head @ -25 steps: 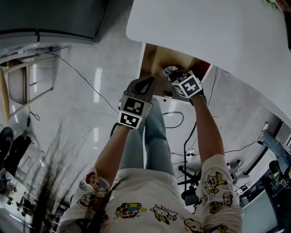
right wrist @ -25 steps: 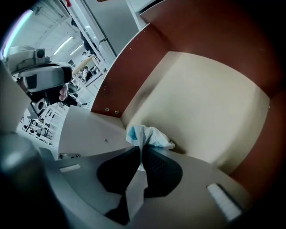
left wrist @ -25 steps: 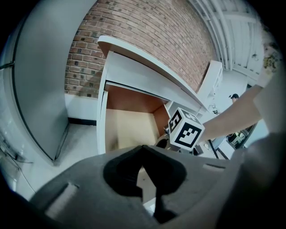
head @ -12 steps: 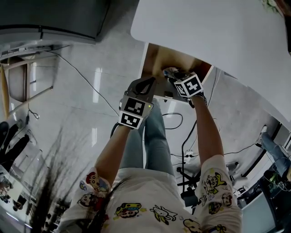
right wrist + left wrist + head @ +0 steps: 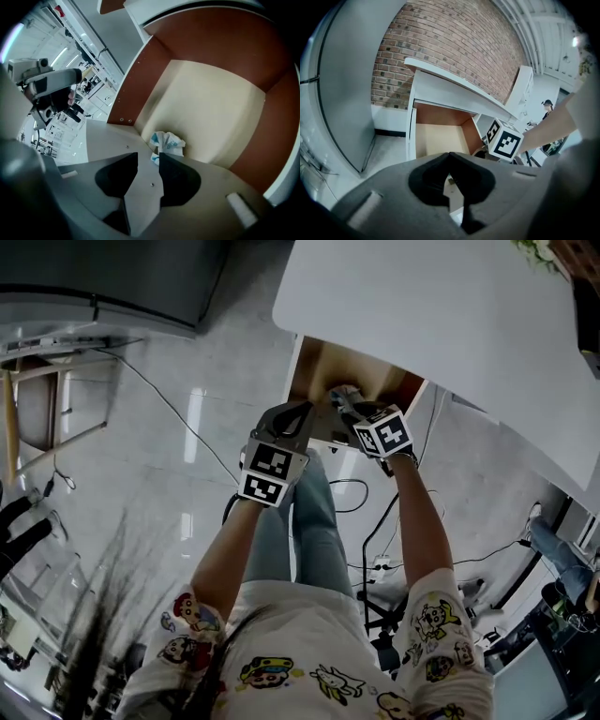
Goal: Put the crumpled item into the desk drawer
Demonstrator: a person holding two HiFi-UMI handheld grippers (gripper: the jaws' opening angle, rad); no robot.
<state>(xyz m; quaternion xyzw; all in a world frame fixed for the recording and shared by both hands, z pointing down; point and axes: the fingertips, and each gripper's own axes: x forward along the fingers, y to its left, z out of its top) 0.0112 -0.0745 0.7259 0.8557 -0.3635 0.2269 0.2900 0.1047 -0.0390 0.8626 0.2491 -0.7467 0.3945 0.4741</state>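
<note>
The desk drawer (image 5: 317, 364) stands pulled out under the white desk top (image 5: 441, 315). A crumpled white and blue item (image 5: 168, 142) lies on the drawer's pale floor (image 5: 211, 103) near a brown side wall. My right gripper (image 5: 148, 157) hangs just above it, pointing steeply down. Its jaws have just been opening and stand open, with the item below the tips and free of the pads. In the head view the right gripper (image 5: 345, 405) reaches into the drawer. My left gripper (image 5: 298, 416) stays at the drawer's front edge, and the left gripper (image 5: 449, 154) shows its tips together.
Black cables (image 5: 169, 399) run over the glossy floor under the desk. A dark cabinet (image 5: 103, 277) stands at the upper left. A brick wall (image 5: 454, 51) rises behind the desk. The person's legs (image 5: 300, 531) are right below the drawer front.
The right gripper has opened and lifted a little; the crumpled item now lies loose in the drawer. The left gripper has stayed at the drawer front.
</note>
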